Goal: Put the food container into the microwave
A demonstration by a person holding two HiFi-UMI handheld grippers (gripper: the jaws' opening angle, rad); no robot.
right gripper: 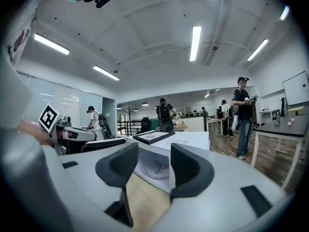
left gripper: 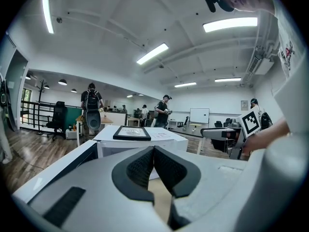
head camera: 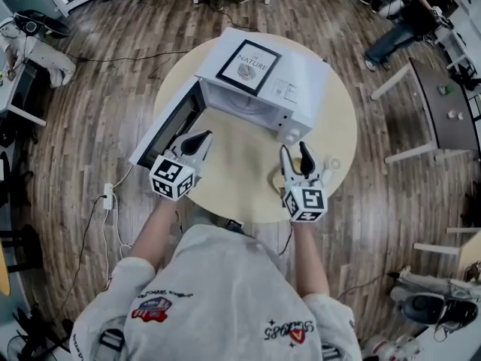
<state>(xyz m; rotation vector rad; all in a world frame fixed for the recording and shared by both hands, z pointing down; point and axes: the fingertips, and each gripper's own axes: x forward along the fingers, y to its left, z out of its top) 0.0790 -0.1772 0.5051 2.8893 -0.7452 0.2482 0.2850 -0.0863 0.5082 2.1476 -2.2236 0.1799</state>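
A white microwave (head camera: 263, 89) stands on the round beige table (head camera: 338, 126), its door (head camera: 167, 130) swung open to the left. A framed print (head camera: 249, 60) lies on top of it. My left gripper (head camera: 203, 138) is shut and empty, hovering by the open door; the left gripper view shows its tips (left gripper: 153, 151) touching in front of the microwave (left gripper: 140, 141). My right gripper (head camera: 294, 150) is open over the table, right of the cavity. Between its jaws (right gripper: 153, 163) I see the glass turntable (right gripper: 155, 169). No food container is clearly visible.
A small round object (head camera: 333, 163) lies on the table right of my right gripper. A power strip (head camera: 108, 196) and cables lie on the wood floor at left. Desks (head camera: 443, 104) and a seated person (head camera: 409, 13) are at the far right. Several people stand in the background.
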